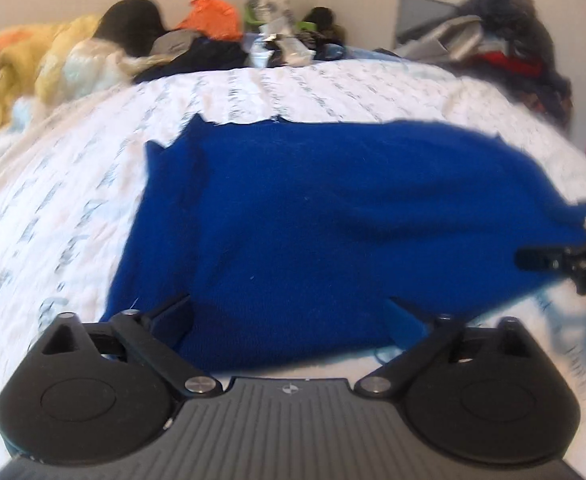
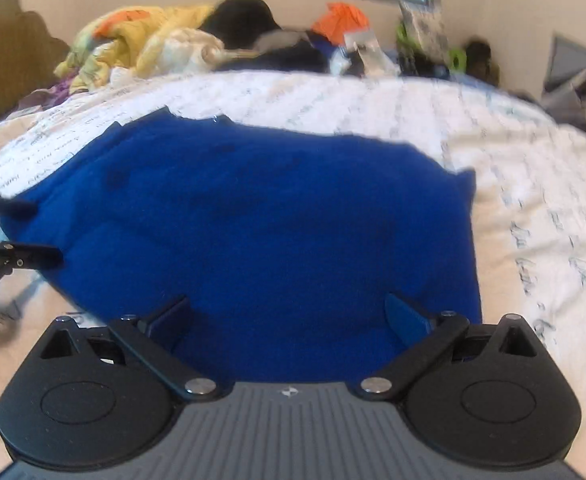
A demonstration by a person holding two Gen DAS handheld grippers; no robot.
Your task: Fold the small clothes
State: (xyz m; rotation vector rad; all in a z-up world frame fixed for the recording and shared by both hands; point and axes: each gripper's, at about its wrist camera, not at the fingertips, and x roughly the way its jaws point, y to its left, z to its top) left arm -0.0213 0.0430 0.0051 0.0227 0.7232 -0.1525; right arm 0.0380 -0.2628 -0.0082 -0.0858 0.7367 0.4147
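White bedding with grey script covers the bed. Both tongs stand wide open and grip nothing: the left gripper and the right gripper hover at the near edge of the blue garment, spread flat on it. Mixed clothes are piled behind.

Both views are lit by soft, even daylight, fairly bright, and no hard glare is seen anywhere. In the right wrist view a bright patch shows in the top left corner. Heavy motion blur is smeared across the bed cover and the blue garment, and the clutter at the back is left out of focus. Edges are bent by the fisheye, with dark corners cut off. Only faint shadows are cast.
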